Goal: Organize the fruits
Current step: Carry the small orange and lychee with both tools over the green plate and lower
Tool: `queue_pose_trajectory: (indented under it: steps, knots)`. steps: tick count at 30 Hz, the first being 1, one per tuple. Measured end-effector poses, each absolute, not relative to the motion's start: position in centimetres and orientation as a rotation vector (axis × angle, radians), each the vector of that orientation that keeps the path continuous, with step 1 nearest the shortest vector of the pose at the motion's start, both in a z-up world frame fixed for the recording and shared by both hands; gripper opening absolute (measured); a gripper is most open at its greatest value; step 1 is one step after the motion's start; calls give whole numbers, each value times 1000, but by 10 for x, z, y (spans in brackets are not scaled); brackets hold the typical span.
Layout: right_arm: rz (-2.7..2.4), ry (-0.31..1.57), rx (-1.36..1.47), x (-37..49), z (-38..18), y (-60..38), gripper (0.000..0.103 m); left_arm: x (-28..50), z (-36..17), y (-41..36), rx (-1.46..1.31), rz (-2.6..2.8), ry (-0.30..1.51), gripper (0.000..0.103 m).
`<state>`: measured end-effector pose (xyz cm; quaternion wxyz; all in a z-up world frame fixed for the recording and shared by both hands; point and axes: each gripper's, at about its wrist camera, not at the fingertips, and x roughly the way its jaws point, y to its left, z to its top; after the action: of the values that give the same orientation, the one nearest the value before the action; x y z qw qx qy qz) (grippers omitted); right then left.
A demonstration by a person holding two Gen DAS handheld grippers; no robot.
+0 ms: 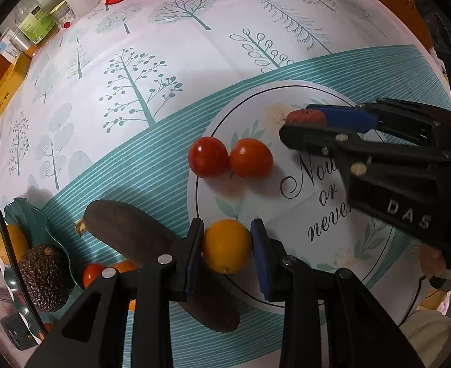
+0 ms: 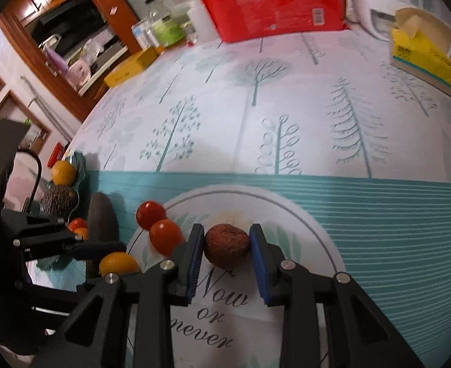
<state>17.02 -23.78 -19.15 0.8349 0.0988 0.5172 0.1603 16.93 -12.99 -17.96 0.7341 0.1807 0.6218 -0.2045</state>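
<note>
Yellow fruit: a small round yellow fruit (image 1: 227,245) sits between the pads of the left hand-held gripper (image 1: 227,247), low over the printed circle of the tablecloth (image 1: 194,61). Both pads touch its sides, so the jaws are narrowed onto it and it counts as held.
Brown fruit: a rough, reddish-brown round fruit (image 2: 227,247) is clamped in the right hand-held gripper (image 2: 227,248), pads against both sides, above the lettering in the circle. The gripper leans down at a slant, likely so the fruit can be lifted clear.
Why one each: each hand holds its own fruit, which suggests both are bound for the dish together.
Loose tomatoes: two red cherry tomatoes (image 1: 208,157) lie touching each other at the circle's edge, between the two grippers and not yet gathered.
Dark long fruit: a dark brown elongated fruit (image 1: 124,233) lies on the surface just beside the left gripper, partly under its left finger.
Dish: a teal leaf-shaped dish (image 1: 20,208) at the surface's near-left edge already holds an avocado (image 1: 43,277), an orange-yellow fruit (image 1: 9,242) and small tomatoes.
Room: the middle and far cloth is bare. The red packet (image 2: 274,6) and yellow tissue box (image 2: 421,61) stand well apart.
Tight spot: the path to the dish passes the long fruit, close to the surface's edge.
</note>
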Motion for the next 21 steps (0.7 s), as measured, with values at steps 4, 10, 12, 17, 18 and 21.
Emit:
queue_pose_trajectory:
  steps: [4, 10, 12, 17, 18, 21]
  knots:
    - [292, 1101, 175, 164, -186, -235, 30, 167, -176, -124, 313, -478, 1354, 28]
    - [243, 1042, 161, 136, -146, -226, 30, 150, -128, -90, 210, -507, 1221, 27]
    - [229, 1022, 144, 125, -126, -215, 30, 144, -106, -71, 190, -501, 1169, 27]
    - [233, 938, 124, 109, -71, -177, 30, 125, -41, -2, 163, -404, 1016, 27]
    - [243, 914, 113, 107, -56, -166, 30, 121, -28, 14, 153, -377, 988, 27]
    - [287, 841, 82, 105, -14, -130, 30, 115, 6, 66, 116, -292, 910, 27]
